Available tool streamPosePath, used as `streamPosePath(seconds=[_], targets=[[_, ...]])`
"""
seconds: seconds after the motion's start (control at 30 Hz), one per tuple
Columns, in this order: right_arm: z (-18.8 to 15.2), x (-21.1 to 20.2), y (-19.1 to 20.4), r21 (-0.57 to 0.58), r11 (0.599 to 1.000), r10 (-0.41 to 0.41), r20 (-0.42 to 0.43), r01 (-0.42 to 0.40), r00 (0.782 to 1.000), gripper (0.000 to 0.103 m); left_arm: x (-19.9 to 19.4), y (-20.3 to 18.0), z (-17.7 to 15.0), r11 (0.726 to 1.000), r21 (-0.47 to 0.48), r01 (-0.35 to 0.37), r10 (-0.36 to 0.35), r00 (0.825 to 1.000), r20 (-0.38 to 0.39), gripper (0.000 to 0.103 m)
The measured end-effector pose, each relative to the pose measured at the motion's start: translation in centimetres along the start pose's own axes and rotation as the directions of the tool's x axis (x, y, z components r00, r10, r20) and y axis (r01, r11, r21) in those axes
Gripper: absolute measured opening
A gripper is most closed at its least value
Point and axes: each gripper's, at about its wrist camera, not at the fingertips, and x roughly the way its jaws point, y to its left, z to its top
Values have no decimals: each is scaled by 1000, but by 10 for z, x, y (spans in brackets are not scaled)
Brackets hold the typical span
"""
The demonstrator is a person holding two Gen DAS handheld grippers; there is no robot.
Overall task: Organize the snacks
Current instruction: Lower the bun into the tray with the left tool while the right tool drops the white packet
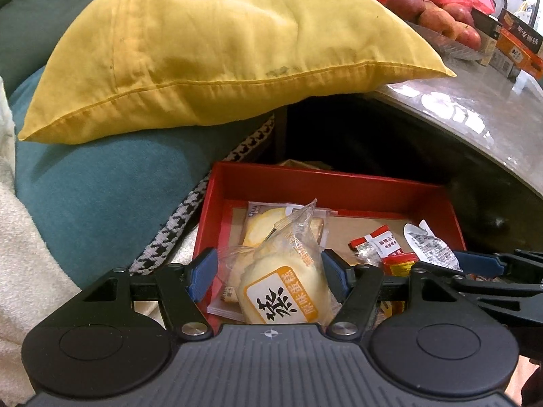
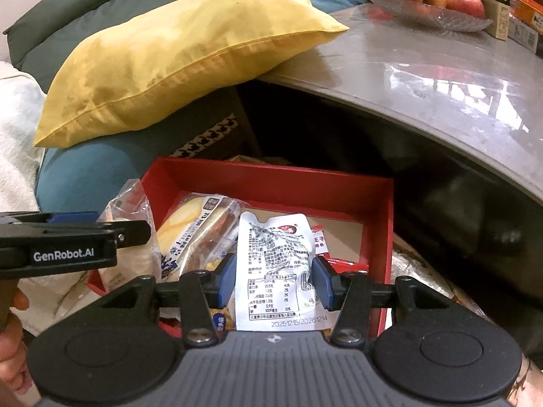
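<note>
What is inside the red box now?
Inside the red box lie a yellow cake packet and small red-and-white sachets. The held cake and white pouch hide the rest of the floor.

Red box (image 1: 339, 190): open-topped. Clear-wrapped yellow cake (image 1: 275, 291) stands tilted at its near left corner; white pouch (image 2: 275, 271) stands upright near centre.

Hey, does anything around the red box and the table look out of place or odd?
Yes: the yellow fabric pillow rests with one corner up on the grey glossy tabletop, its other end on the teal sofa cushion, bridging the gap above the red cardboard box. It looks dropped there. Nothing appears spilled or damaged.
</note>
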Motion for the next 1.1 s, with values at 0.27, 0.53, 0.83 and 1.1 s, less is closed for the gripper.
streamPosePath(seconds=[0.27,0.53,0.83,1.1], targets=[[2,2,-1,11,1000,-1,6,1,1000,45,2,1,-1,1000,-9,-11,11,1000,1,74],[3,-2,-5,25,1000,-5,16,5,1000,45,-6,-2,2,1000,4,-21,20,999,39,83],[-2,-27,-10,32,999,-21,38,20,999,50,-19,-13,-6,999,40,7,-10,998,55,87],[-27,-54,-29,42,997,-72,20,71,997,57,-36,-32,-40,992,96,81,-83,996,12,88]])
